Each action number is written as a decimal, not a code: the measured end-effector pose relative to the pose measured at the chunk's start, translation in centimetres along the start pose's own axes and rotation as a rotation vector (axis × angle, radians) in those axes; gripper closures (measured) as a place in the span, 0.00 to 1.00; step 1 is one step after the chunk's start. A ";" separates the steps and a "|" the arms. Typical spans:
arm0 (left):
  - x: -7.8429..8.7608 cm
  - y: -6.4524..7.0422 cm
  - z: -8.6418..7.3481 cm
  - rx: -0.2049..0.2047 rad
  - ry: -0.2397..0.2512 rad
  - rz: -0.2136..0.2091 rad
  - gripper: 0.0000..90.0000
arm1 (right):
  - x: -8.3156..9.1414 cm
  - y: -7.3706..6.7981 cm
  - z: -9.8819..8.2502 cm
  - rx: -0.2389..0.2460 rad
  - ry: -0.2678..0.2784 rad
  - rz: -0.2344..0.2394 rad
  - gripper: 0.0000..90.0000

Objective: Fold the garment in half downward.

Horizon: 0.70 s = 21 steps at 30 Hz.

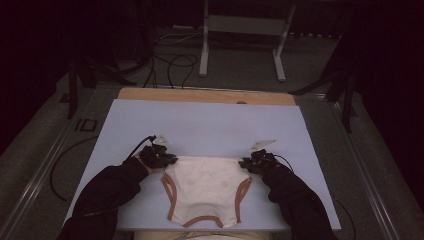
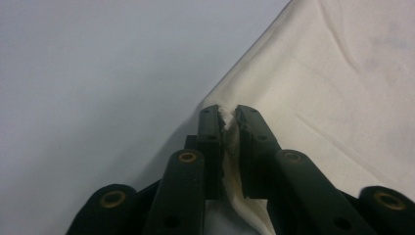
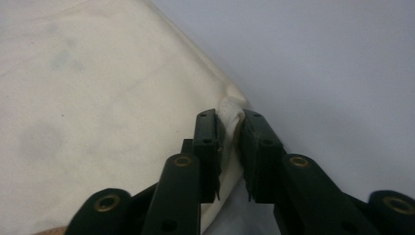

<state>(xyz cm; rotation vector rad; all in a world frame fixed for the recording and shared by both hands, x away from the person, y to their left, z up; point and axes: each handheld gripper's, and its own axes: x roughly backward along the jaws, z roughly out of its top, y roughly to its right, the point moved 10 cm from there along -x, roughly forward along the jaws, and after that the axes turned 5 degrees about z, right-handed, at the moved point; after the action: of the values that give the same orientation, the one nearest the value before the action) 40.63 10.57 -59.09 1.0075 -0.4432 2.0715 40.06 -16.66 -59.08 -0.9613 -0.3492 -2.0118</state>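
Note:
A cream baby bodysuit (image 1: 205,187) with orange-brown trim lies flat on the pale blue table top (image 1: 210,125), its straight hem toward the far side. My left gripper (image 1: 165,159) is shut on the hem's left corner; in the left gripper view the jaws (image 2: 228,117) pinch a fold of the cream cloth (image 2: 333,83). At the hem's right corner my right gripper (image 1: 247,163) is shut too, and in the right gripper view a bunched edge of the cloth (image 3: 98,98) is squeezed between its jaws (image 3: 230,120). Dark sleeves cover both forearms.
The blue top ends in a wooden strip (image 1: 205,95) at the far side. Beyond it a white stand (image 1: 240,30) and loose cables (image 1: 170,65) are on the floor. A cable (image 1: 60,165) trails off the table's left side.

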 end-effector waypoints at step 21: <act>1.3 -0.5 0.8 0.015 0.050 0.007 0.97 | 0.9 0.2 1.7 0.021 0.039 -0.017 0.97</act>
<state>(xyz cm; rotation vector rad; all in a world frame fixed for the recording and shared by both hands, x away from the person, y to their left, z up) 40.91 11.07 -57.59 0.9617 -0.4066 2.1048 40.76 -16.42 -57.30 -0.9079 -0.3585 -2.0357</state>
